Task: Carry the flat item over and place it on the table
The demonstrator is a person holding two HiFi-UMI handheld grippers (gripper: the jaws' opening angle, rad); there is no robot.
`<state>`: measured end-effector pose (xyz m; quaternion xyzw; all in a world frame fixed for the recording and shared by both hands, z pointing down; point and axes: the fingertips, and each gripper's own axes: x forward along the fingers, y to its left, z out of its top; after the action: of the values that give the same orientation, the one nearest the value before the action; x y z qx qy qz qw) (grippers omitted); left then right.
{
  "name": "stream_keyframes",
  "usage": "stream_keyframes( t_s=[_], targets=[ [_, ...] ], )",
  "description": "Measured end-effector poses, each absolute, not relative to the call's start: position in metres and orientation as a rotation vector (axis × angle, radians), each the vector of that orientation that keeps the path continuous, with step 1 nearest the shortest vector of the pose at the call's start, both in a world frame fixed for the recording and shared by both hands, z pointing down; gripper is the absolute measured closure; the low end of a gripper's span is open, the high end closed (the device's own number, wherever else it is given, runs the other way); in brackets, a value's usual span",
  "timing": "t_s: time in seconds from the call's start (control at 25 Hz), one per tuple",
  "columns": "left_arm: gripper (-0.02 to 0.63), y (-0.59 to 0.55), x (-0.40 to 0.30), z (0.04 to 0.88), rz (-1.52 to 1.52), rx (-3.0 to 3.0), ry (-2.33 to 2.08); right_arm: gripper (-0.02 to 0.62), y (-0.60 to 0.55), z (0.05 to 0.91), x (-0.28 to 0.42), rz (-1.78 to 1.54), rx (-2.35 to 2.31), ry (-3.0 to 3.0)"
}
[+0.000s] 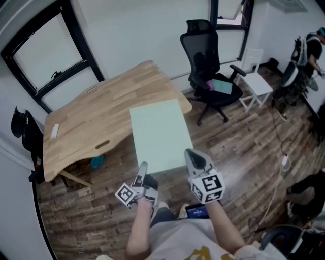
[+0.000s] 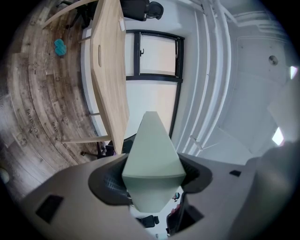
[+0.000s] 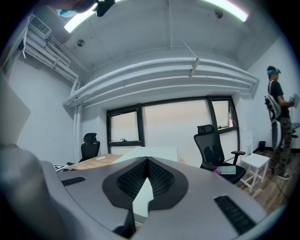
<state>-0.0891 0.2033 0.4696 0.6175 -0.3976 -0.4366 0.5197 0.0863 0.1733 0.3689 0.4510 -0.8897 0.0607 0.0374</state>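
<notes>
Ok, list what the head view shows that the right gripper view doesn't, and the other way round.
Only the head view: the wearer's forearms, the marker cube on the right hand-held gripper, and a teal thing on the floor under the wooden table.
Only the right gripper view: the ceiling light strip and the white pipes below the ceiling.
Both: the flat panel clamped in that gripper, the table, the black office chair, the white stool and a person standing at the right.

evenly bright, sharp, strong fisheye edge distortion.
</notes>
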Motion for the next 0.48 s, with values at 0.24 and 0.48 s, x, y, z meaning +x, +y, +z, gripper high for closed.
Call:
stream_keyframes(
  t_s=[0.24,0.48],
  targets=[
    [0.321,0.194,-0.083,0.468,-1.049,1.480,-0.942,0.598,0.164,0.371,0.092,0.186,1.396,-2.723],
    [0.321,0.175,-0.081,0.472,-1.049,1.478,-0.934,0.598,0.144,0.376,0.090,0.191,1.389,-2.715]
  ],
)
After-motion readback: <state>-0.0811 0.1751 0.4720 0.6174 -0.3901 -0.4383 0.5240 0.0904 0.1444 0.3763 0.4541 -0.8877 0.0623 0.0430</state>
